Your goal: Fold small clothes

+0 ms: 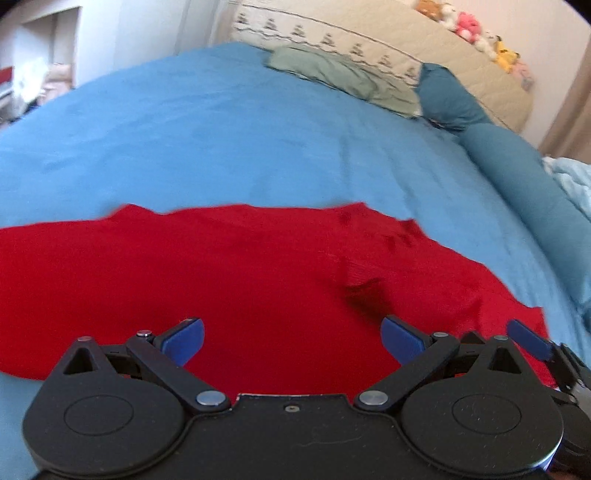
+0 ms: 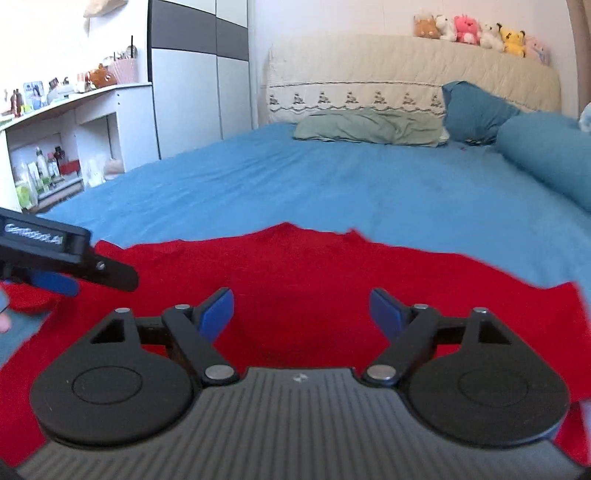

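A red garment (image 1: 229,273) lies spread flat on the blue bed sheet (image 1: 221,140), with a small crease near its right side. My left gripper (image 1: 291,338) is open and empty just above the garment's near part. In the right wrist view the same red garment (image 2: 303,273) fills the foreground, and my right gripper (image 2: 301,312) is open and empty above it. The left gripper shows at the left edge of the right wrist view (image 2: 55,258), over the garment's left edge. A blue fingertip (image 1: 524,338) of the right gripper shows at the right of the left wrist view.
A green pillow (image 2: 369,127), a blue pillow (image 2: 476,110) and a blue bolster (image 2: 546,155) lie at the head of the bed by the cream headboard (image 2: 406,74) with plush toys (image 2: 476,31). White shelves (image 2: 55,147) stand left of the bed.
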Tool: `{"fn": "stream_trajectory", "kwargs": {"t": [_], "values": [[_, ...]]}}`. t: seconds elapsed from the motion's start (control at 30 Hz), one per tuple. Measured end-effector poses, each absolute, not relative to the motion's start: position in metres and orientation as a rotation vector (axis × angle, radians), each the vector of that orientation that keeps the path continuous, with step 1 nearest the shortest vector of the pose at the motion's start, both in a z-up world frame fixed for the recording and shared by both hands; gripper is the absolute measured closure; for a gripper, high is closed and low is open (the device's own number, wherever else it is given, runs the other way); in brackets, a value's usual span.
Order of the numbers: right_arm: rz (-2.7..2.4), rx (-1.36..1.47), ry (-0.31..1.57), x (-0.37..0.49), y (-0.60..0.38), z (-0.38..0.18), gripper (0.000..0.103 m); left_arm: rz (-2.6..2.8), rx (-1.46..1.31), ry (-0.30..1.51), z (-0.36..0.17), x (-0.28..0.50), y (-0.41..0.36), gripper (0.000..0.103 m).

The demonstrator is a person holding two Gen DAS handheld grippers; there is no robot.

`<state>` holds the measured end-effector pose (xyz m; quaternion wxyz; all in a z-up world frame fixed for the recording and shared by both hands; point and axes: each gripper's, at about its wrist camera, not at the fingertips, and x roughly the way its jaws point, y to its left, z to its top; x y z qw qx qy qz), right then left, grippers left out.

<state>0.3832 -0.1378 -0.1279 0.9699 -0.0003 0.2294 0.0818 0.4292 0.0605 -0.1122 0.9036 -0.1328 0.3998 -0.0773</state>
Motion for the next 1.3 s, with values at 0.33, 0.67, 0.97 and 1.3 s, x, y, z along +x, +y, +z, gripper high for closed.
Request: {"fn": "stream_trajectory", "kwargs": {"t": [0.33,0.67,0.97,1.3], "values": [[-0.004,0.209,0.563,0.314,-0.271,-0.121,0.0,-0.207,-0.334,0.827,-0.138,0.441,-0.001,0.027],[-0.124,0.14,0.619,0.316,-0.296,-0.142,0.0,-0.156,-0.337,0.845,-0.148,0.469,-0.025,0.098],[-0.184,0.08,0.698,0.354,-0.293,-0.155,0.0,-0.122,-0.299,0.605,-0.078,0.462,0.0,0.099],[-0.294,0.04,0.731,0.391,-0.314,-0.159,0.0,-0.008,-0.315,0.651,-0.12,0.452,0.085,0.099]]}}
